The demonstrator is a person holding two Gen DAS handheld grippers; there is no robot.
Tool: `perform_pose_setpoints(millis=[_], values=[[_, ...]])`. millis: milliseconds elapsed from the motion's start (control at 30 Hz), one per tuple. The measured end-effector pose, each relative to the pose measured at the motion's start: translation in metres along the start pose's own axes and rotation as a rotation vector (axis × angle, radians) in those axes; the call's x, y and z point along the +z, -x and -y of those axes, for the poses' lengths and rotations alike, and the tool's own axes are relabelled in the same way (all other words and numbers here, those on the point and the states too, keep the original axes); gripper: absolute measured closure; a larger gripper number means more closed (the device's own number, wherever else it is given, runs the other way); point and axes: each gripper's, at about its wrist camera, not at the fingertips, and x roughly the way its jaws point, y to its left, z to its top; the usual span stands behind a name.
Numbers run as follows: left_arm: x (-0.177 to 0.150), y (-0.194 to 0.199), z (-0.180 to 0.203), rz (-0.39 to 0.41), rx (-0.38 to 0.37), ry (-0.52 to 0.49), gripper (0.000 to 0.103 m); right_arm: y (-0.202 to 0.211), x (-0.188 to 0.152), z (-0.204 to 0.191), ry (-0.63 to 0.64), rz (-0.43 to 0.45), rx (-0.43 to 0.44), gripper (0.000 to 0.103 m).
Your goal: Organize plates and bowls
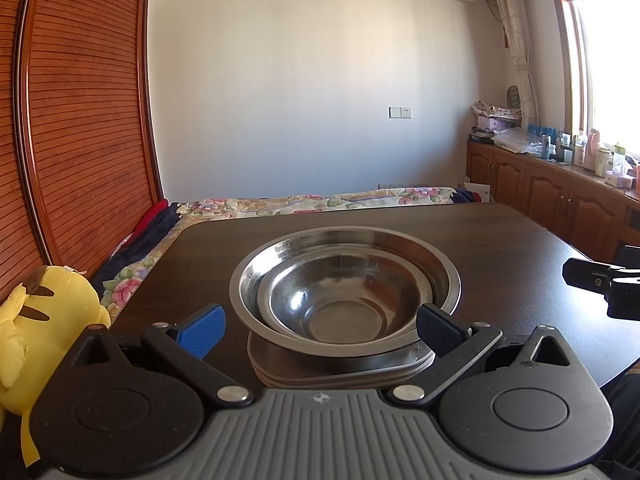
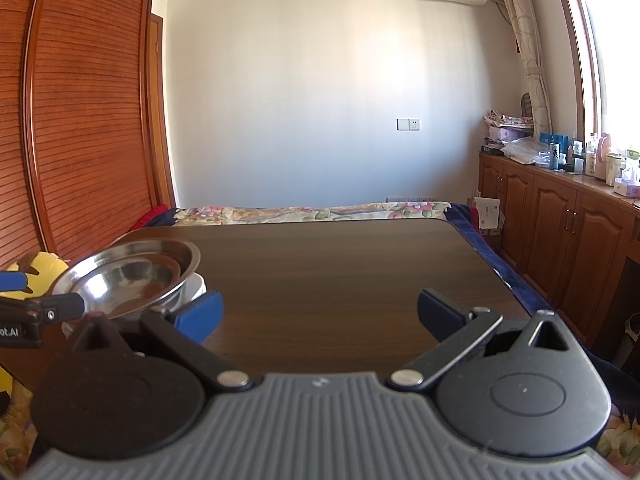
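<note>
Plates point(image 1: 340, 372) under bowls point(image 1: 344, 288), left view only.

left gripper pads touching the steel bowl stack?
Apart. In the left wrist view the left gripper stands open, and dark table shows between its left pad and the outer steel bowl; the right pad overlaps the rim only visually.

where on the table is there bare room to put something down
The dark table is bare across its middle and right, from the open right gripper to the far edge by the bed. The near-left is crowded: nested steel bowls sit on stacked plates, between the open left gripper's fingers.
</note>
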Motion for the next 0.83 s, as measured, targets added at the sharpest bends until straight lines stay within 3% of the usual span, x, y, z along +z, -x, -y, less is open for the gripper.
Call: perform_pose_setpoints(millis=[833], values=[[-0.0009,-0.0002,0.0026,-0.003,0.0,-0.001,0.0,0.0004,-0.0016,-0.0003,-0.003,-0.003,0.002,0.0]])
